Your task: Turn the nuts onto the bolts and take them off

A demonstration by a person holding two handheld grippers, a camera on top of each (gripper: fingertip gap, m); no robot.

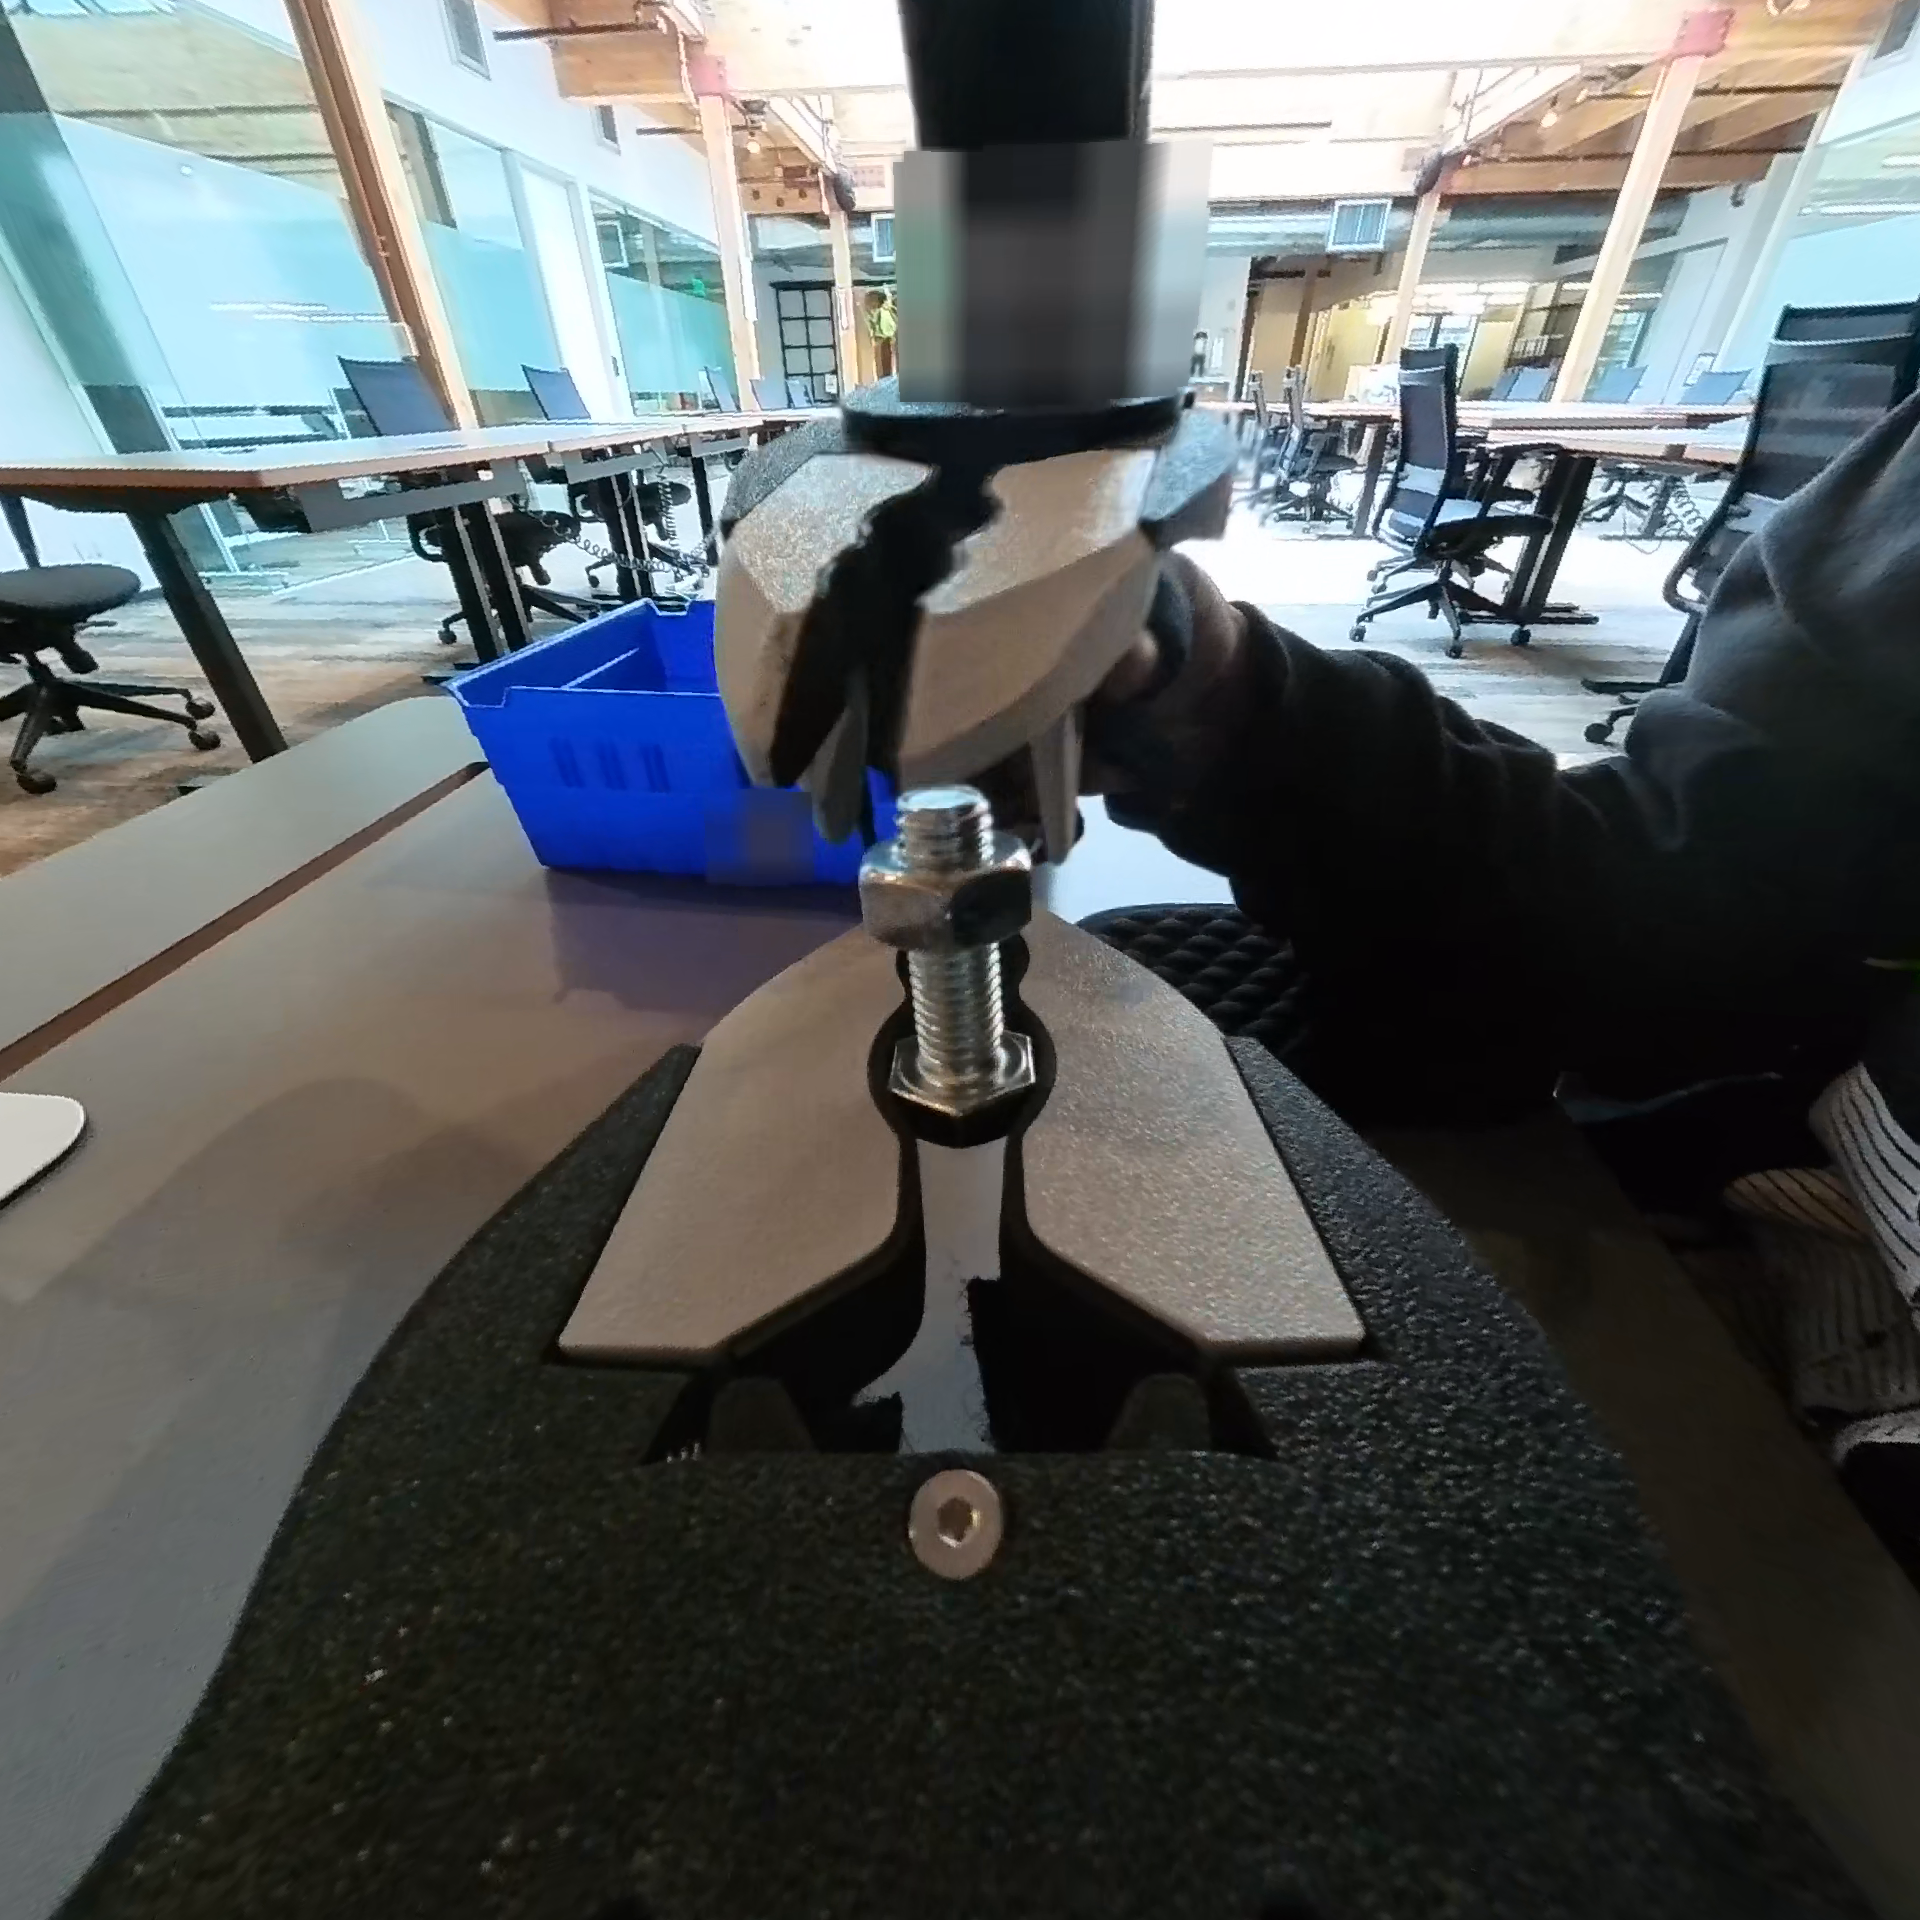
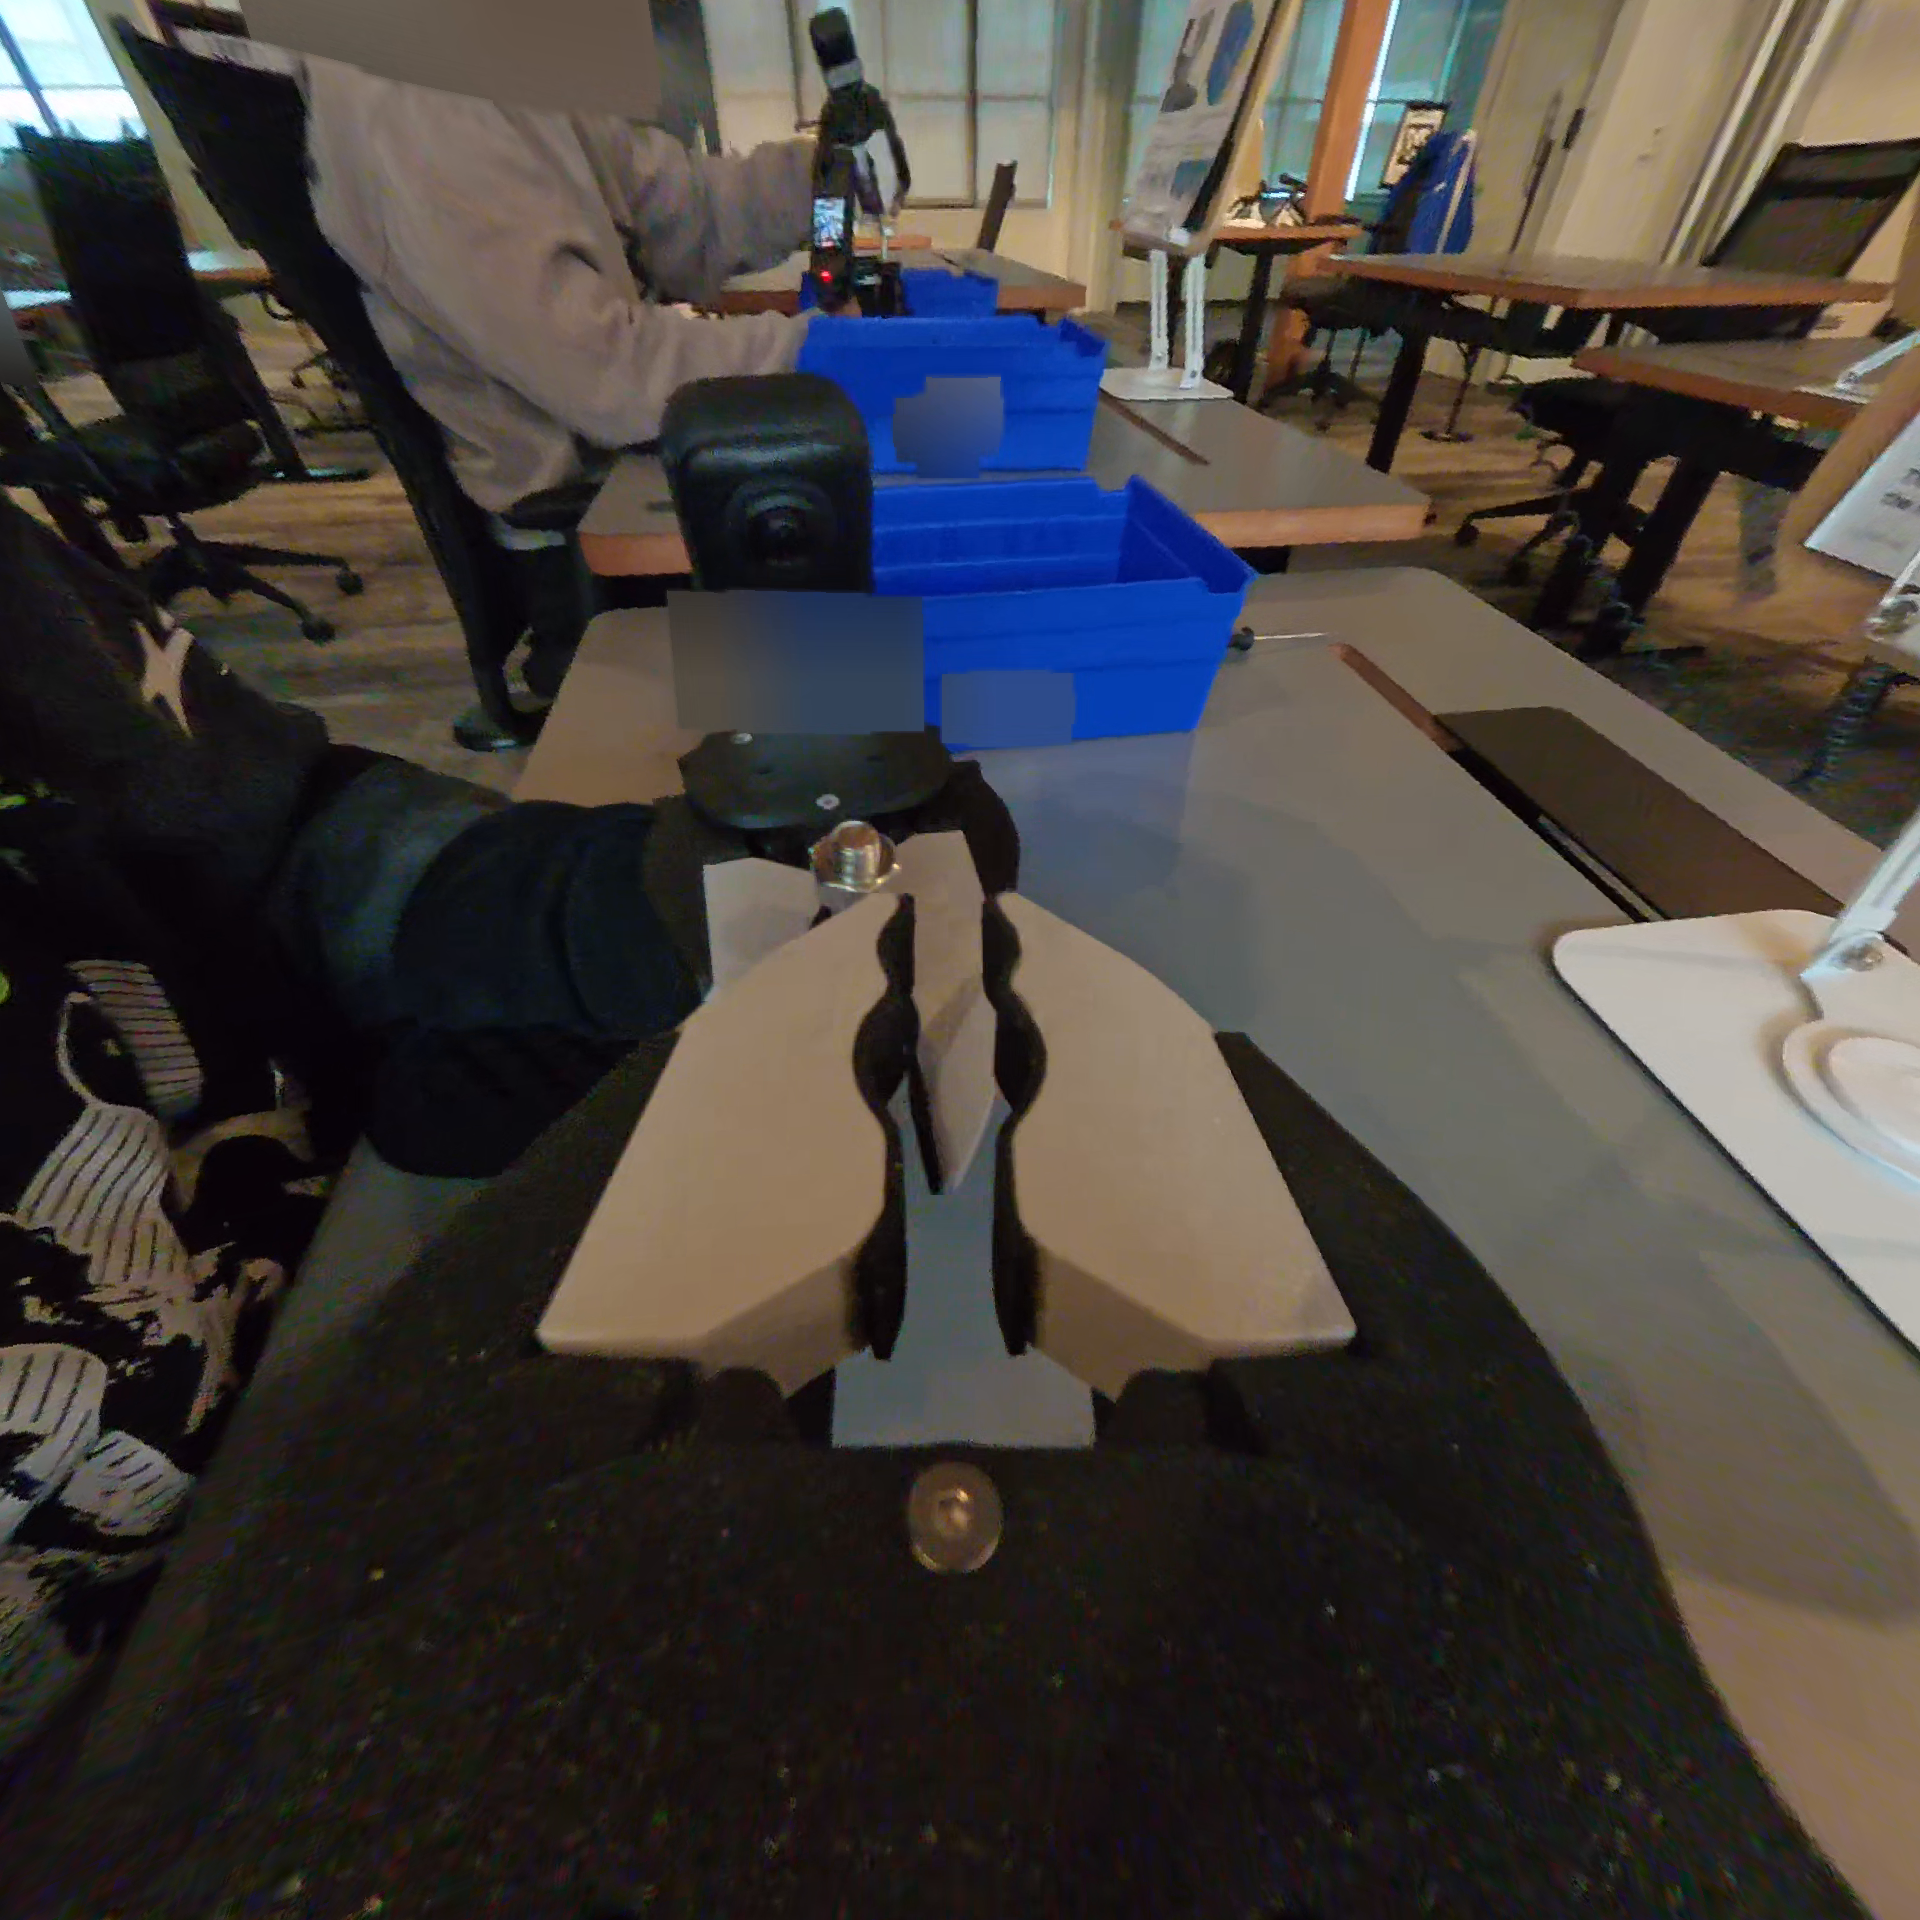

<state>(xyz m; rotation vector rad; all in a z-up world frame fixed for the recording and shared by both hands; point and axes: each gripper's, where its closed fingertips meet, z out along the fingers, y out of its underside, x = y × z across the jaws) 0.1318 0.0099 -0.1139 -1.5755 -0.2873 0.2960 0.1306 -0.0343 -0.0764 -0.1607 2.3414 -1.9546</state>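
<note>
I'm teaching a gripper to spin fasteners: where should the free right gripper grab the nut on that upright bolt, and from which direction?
Grip the nut across two opposite flats, probably coming from above and behind, where the right gripper hovers open. The bolt stands upright, its head clamped in the left gripper, so the hex sides are exposed all round, with thread showing above and below.

My count: one zinc-plated steel threaded bolt (image 1: 956,997), one matching steel hex nut (image 1: 943,902) on it. Two of my grey-fingered grippers, left (image 1: 961,1049) and right (image 2: 948,1023). Three blue plastic bins in a row, the nearest (image 2: 1081,613). One white flat lamp base (image 2: 1704,1049). One grey tabletop (image 2: 1351,935).
</note>
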